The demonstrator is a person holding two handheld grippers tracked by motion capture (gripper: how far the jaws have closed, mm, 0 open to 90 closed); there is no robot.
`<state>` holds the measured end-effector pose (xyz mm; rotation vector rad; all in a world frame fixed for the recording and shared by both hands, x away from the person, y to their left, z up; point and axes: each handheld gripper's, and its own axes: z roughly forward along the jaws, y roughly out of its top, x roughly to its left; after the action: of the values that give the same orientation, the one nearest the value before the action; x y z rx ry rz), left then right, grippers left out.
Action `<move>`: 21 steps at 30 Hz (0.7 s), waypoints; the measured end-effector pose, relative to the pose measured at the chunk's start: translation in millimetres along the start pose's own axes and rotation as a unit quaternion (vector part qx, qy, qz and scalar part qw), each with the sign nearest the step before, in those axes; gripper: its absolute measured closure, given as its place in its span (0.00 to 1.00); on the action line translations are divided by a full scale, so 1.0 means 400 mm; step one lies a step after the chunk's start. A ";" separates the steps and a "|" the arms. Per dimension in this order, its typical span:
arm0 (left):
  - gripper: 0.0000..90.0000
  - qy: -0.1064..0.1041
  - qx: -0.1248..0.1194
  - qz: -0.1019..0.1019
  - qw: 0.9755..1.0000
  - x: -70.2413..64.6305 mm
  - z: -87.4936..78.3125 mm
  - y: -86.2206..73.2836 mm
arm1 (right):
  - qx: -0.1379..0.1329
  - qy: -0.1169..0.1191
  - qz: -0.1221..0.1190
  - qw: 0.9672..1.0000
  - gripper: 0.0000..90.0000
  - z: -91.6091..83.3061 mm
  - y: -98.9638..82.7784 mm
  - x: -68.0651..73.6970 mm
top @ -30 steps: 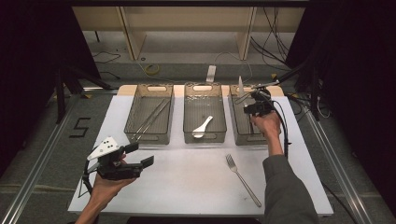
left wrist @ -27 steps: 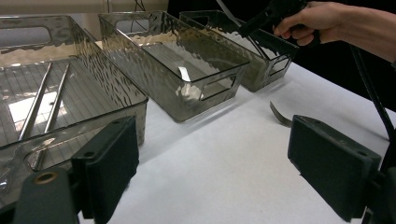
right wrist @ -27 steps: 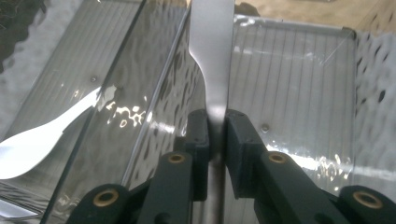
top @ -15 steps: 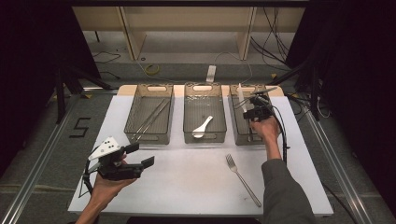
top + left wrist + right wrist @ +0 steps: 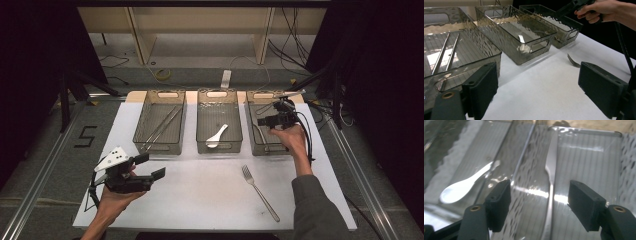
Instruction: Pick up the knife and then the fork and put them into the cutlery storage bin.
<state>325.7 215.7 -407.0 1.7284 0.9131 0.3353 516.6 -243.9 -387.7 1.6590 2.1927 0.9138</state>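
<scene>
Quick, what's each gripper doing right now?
Left gripper: open, holding nothing.
Right gripper: jaws just opened, empty, above the fork lying in the bin.

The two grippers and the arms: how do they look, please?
Both grippers, left gripper and right gripper, are black with flat rectangular jaws. The left one carries a grey three-cornered plate with dark dots. A black cable trails from the right one. The right arm wears a grey sleeve.

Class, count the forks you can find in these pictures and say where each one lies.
2. One fork lies on the white table in front of the bins. Another fork lies inside the right-hand bin, below the right gripper. Rippled bin walls may hide more.
</scene>
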 end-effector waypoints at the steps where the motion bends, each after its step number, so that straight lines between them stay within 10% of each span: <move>1: 0.17 0.000 0.000 0.000 1.000 0.000 0.000 0.000 | -0.003 0.006 -0.006 1.000 0.38 -0.008 -0.003 0.005; 21: 0.17 0.003 -0.001 0.000 1.000 0.000 -0.001 0.000 | -0.007 0.075 -0.124 0.989 0.34 -0.139 -0.131 0.147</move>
<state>325.6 216.1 -406.9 1.7267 0.9165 0.3407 426.8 -216.0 -366.3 1.3095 2.4158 1.0094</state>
